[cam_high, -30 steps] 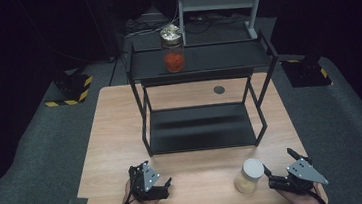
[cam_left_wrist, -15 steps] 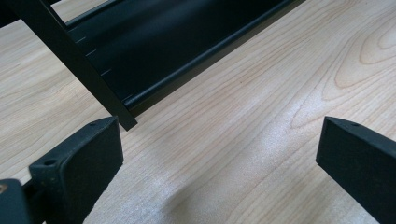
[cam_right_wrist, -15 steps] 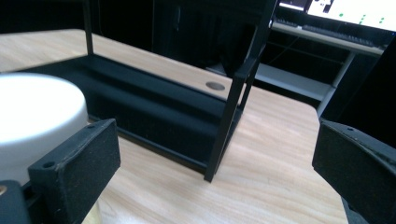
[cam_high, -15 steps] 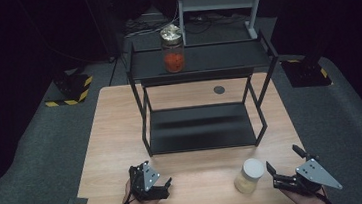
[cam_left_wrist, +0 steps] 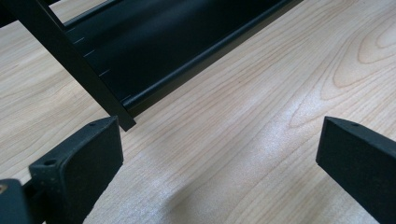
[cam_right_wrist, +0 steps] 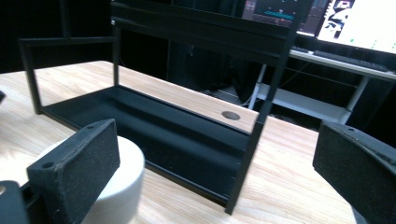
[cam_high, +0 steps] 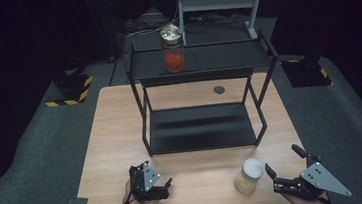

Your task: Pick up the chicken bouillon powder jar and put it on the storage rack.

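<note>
A pale jar with a white lid (cam_high: 249,176) stands on the wooden table (cam_high: 116,133) near its front edge. My right gripper (cam_high: 282,161) is just to the right of it, open, with nothing between its jaws. From the right gripper view (cam_right_wrist: 217,140) the jar's lid (cam_right_wrist: 123,179) peeks out behind the left jaw. My left gripper (cam_high: 160,183) rests at the front left, open over bare wood (cam_left_wrist: 219,140). A second jar with red contents (cam_high: 173,50) stands on the top shelf of the black rack (cam_high: 202,130).
The black two-level rack fills the table's middle; its front left leg (cam_left_wrist: 93,86) is close to my left gripper and its front right post (cam_right_wrist: 252,144) is ahead of my right gripper. A round hole (cam_high: 219,90) lies behind the rack.
My right gripper has drifted a little to the right, away from the pale jar. The left gripper and both jars have stayed put.
</note>
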`<action>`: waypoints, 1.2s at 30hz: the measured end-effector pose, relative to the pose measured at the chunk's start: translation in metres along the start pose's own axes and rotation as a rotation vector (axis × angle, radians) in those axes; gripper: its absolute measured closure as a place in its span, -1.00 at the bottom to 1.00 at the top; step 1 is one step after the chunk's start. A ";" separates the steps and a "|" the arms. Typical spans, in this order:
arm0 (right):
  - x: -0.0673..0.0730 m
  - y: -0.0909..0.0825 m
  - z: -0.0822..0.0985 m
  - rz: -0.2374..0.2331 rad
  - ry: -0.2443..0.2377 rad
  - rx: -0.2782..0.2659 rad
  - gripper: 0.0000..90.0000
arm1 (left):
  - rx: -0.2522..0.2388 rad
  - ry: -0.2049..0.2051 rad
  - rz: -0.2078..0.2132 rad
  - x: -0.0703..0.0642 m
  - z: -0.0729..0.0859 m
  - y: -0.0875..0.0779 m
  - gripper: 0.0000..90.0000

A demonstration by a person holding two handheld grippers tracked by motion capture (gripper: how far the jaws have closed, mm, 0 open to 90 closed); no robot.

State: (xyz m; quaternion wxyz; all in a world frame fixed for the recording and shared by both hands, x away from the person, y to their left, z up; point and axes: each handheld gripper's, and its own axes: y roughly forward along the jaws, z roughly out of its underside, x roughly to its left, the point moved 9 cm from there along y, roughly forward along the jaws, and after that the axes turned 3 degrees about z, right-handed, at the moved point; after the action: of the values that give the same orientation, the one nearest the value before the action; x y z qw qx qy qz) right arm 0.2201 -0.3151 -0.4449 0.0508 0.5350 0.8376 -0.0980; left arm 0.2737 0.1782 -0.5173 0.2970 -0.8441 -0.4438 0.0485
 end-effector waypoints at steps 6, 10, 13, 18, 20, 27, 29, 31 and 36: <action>0.009 0.001 -0.001 -0.055 -0.003 -0.012 -1.00 | 0.000 0.000 0.000 0.000 0.000 0.000 -0.98; 0.016 0.004 -0.001 -0.088 0.004 -0.011 -1.00 | 0.000 0.001 0.003 0.000 0.000 0.000 -0.98; 0.021 0.006 0.001 -0.109 0.011 -0.008 -1.00 | -0.001 0.001 0.004 0.000 0.000 0.000 -0.98; 0.027 0.009 0.005 -0.131 0.026 0.005 -1.00 | -0.002 0.001 0.006 0.000 0.000 0.000 -0.98; 0.029 0.010 0.006 -0.136 0.029 0.007 -1.00 | -0.001 0.003 0.006 0.000 0.000 0.000 -0.98; 0.036 0.015 0.014 -0.167 0.030 0.040 -1.00 | -0.005 -0.009 0.013 0.002 0.001 -0.001 -0.98; 0.038 0.017 0.017 -0.177 0.033 0.045 -1.00 | -0.006 -0.008 0.014 0.002 0.001 -0.001 -0.98; 0.039 0.018 0.020 -0.184 0.036 0.049 -1.00 | -0.005 -0.004 0.013 0.001 0.001 0.000 -0.98; 0.038 0.020 0.026 -0.198 0.062 0.062 -0.91 | -0.008 -0.007 0.016 0.002 0.001 -0.001 -0.98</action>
State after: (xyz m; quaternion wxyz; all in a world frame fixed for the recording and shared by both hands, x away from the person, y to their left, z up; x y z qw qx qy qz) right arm 0.2222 -0.2791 -0.4795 -0.0016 0.4537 0.8841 -0.1119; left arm 0.2741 0.1804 -0.5172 0.2917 -0.8487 -0.4381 0.0520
